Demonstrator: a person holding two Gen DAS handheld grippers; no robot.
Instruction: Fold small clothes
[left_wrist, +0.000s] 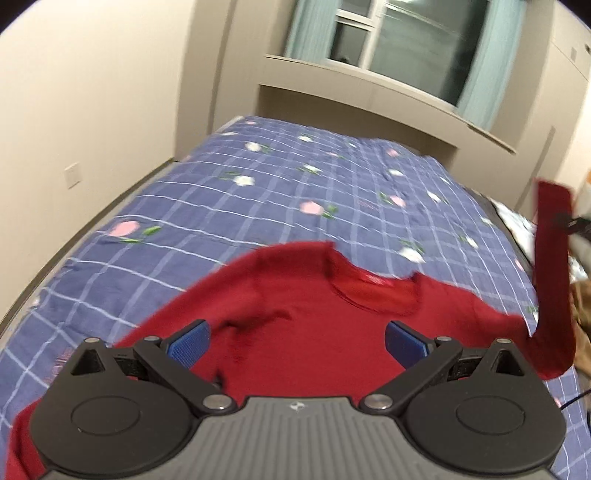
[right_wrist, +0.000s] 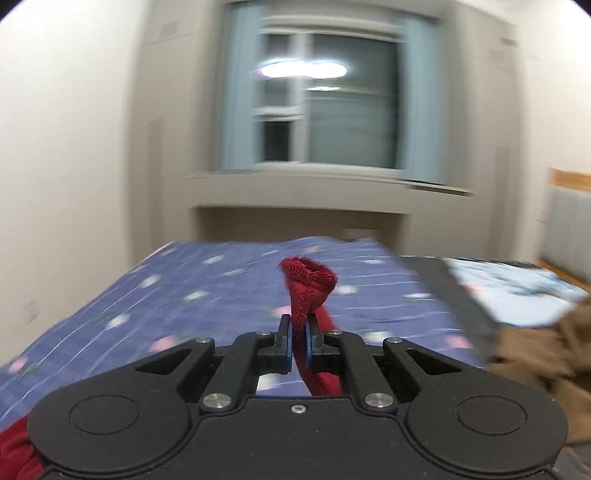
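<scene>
Dark red long-sleeved knit top (left_wrist: 306, 314) lies spread on a blue checked bedsheet with pink and white flowers (left_wrist: 258, 192). Neckline faces the far end of the bed, toward the window (left_wrist: 399, 40); the body runs along the bed's length, hem end nearest the left wrist camera.

Left gripper (left_wrist: 297, 341): black frame, blue pads (left_wrist: 188, 345) standing wide apart above the chest of the top. Nothing between them, no contact with the cloth visible.

Right gripper (right_wrist: 298, 341): jaws closed tight on one sleeve of the red top. The cuff (right_wrist: 308, 275) pokes out past the fingertips, its open, frayed edge facing away from the camera toward the window wall. The sleeve trails back under the gripper body.

In the left wrist view that sleeve (left_wrist: 554, 280) stands nearly upright at the right edge of the bed, long axis vertical, cuff uppermost, still joined to the shoulder on the sheet.

Brown cloth (right_wrist: 535, 354) is heaped at the bed's right side. Both views motion-blurred.
</scene>
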